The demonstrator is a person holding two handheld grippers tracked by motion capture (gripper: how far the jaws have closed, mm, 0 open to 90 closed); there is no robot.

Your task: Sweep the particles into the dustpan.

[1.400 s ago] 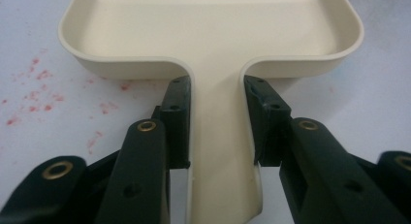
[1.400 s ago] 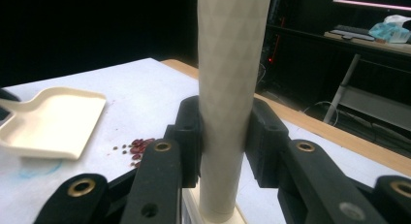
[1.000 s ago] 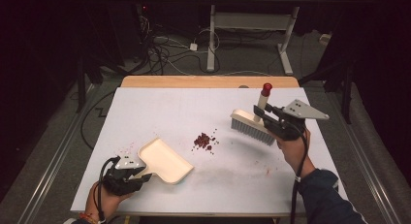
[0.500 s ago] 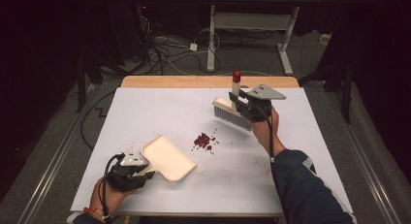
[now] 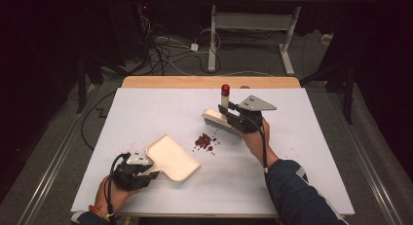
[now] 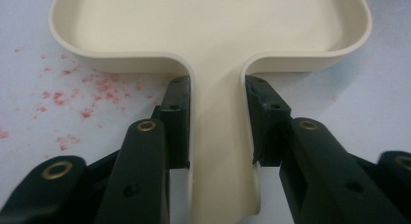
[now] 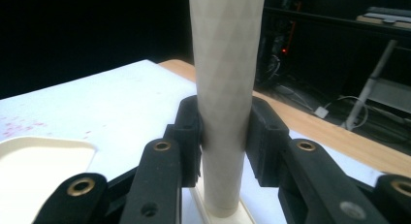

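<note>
My left gripper (image 5: 146, 172) sits near the front left corner of the table (image 5: 311, 186), its jaws clamped on the flat handle of the cream dustpan (image 5: 171, 158). In the left gripper view the two black pads press the handle (image 6: 216, 136) from both sides, right where it widens into the pan. The pan lies flat on the white surface, its open lip towards the middle of the table, and I see nothing inside it (the tray floor looks clean and bare in both views). A faint scatter of red specks (image 6: 72, 93) marks the surface just beside the pan's left wall.

My right gripper (image 5: 233, 117) is over the middle of the table, nearer the far edge, and grips the pale upright handle (image 7: 225, 103) of the brush (image 5: 221, 123), pads tight on either side of it. The handle ends in a red cap (image 5: 225, 89). The bristles point down, close above the surface. The little heap of dark red crumbs (image 5: 205, 142) lies between the brush and the dustpan's lip, apart from both
</note>
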